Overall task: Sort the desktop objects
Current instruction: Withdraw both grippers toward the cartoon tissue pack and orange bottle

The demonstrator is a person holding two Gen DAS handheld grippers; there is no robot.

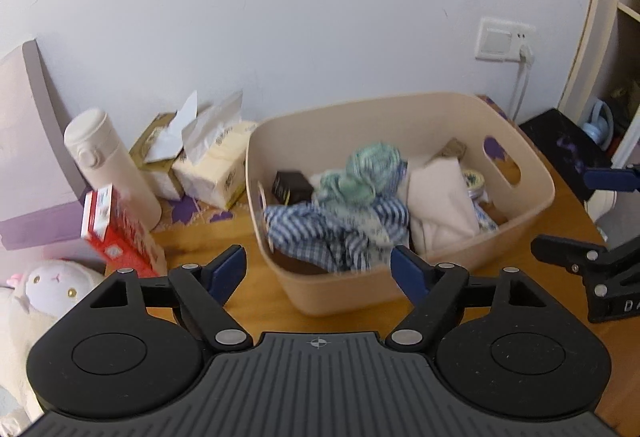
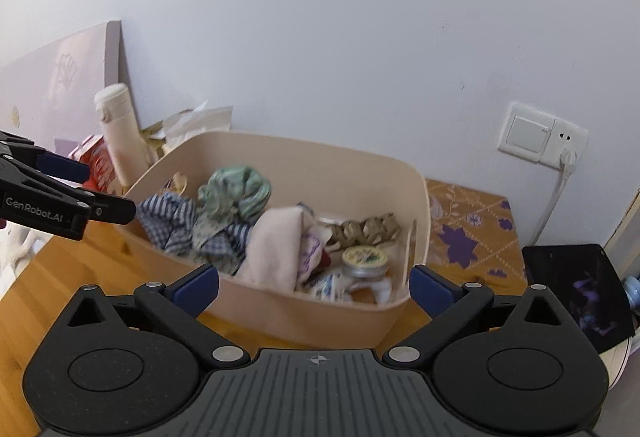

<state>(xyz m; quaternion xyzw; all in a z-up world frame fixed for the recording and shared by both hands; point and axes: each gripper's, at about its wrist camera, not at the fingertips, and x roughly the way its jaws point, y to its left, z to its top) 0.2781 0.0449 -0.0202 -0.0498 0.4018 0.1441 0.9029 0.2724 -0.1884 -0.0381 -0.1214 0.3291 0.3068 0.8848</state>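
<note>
Both grippers, left [image 1: 318, 271] & right [image 2: 314, 289], are held wide apart w/ nothing gripped, just short of the bin [image 1: 460, 265]. Cloths [image 1: 340, 233], tin [image 2: 365, 262] etc. are already piled inside, so sorting is judged nearly done.

the left gripper [image 1: 318, 269] was matte black plastic, dusted with pale specks. two rounded housings, each with a raised disc on top, flanked a grey ribbed centre plate marked with a small crosshair. angled black link arms ran forward from silver rivets, with triangular cut-outs in the outer arms. the fingers [image 1: 226, 271] wore dark blue pads. the right gripper [image 2: 314, 287] had the same build: black housings, grey ribbed plate, crosshair, silver rivets, blue pads. seen from the right wrist, the left gripper's side carried white "genrobot.ai" lettering.
</note>
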